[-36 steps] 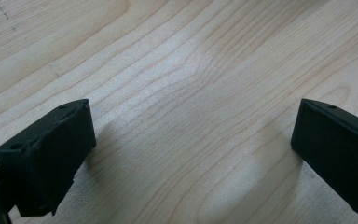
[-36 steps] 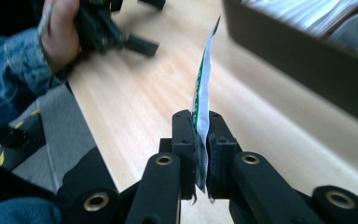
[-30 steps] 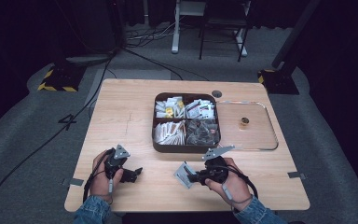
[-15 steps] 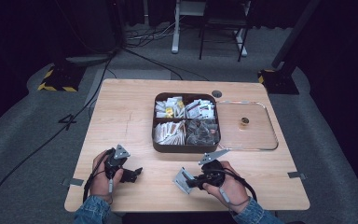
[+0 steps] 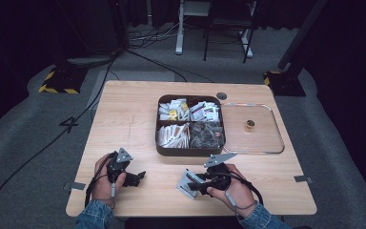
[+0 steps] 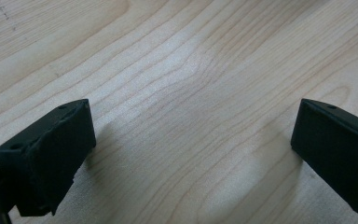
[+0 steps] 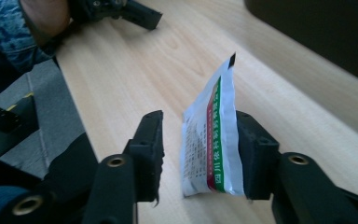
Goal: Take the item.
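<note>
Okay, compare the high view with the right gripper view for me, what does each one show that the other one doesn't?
High view alone: the brown compartment tray's packet-filled sections, the clear lid lying beside it, and the floor cables. Right gripper view alone: the sachet's printed text with red and green stripes, standing on edge between open jaws that have just been opening, a gap at the left jaw. Both: the sachet, the right hand-held gripper, the left hand-held gripper, the wooden table.

The right hand-held gripper (image 7: 198,154) has just been opening its jaws: a second ago they were closed on the white packet (image 7: 212,140), and now a gap shows between the packet and one jaw, while the packet stands on edge on the table (image 7: 121,74), leaning against the other jaw. In the high view the packet sits slightly lower, closer to the table's near edge.
</note>
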Tool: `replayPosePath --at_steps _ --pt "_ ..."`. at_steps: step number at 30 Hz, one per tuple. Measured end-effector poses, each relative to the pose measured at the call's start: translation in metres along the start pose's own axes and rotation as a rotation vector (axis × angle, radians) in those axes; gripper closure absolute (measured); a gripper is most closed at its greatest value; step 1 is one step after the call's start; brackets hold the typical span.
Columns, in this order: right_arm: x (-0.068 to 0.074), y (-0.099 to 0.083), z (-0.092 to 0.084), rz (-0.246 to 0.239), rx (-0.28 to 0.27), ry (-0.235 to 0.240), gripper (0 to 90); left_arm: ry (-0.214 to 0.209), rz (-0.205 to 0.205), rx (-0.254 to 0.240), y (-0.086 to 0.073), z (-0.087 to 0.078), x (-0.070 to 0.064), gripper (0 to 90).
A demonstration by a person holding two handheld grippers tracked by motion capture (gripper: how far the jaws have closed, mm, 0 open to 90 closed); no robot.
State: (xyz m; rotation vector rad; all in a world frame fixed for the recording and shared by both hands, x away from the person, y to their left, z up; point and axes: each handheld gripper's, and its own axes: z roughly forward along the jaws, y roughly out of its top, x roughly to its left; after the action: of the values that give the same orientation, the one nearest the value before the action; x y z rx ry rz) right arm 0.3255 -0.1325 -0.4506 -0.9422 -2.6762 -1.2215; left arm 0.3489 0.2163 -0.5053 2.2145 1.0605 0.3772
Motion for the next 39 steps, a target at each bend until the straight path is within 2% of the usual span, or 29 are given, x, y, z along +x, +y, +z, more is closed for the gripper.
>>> replayPosePath --at_steps 7,10,18,23,24,28,34,39 --pt "-0.01 -0.002 -0.001 -0.034 -0.04 -0.103 45.7 0.0 0.0 0.0 0.0 0.0 0.0 0.2" --pt "-0.013 -0.002 -0.001 -0.052 -0.053 -0.135 45.4 0.0 0.0 0.0 0.0 0.0 0.0 0.1" --pt "-0.014 0.0 -0.006 -0.055 -0.087 -0.133 45.3 0.0 0.001 0.0 0.0 0.0 0.0 0.1" --pt "-0.014 0.003 -0.018 -0.069 -0.124 -0.121 44.0 0.0 0.001 -0.001 0.0 0.0 0.0 0.1" --pt "-0.016 0.004 -0.029 -0.073 -0.156 -0.123 42.6 0.0 0.001 0.0 0.0 0.0 0.0 0.1" --pt "-0.023 0.003 -0.051 -0.071 -0.198 -0.15 40.1 0.0 0.001 0.0 0.0 0.0 0.0 0.1" --pt "-0.039 -0.008 -0.078 -0.028 -0.232 -0.216 38.8 0.0 0.001 0.0 0.0 0.0 0.0 0.1" --pt "-0.052 -0.018 -0.092 -0.001 -0.234 -0.261 38.0 0.0 0.001 0.0 0.0 0.0 0.0 0.1"
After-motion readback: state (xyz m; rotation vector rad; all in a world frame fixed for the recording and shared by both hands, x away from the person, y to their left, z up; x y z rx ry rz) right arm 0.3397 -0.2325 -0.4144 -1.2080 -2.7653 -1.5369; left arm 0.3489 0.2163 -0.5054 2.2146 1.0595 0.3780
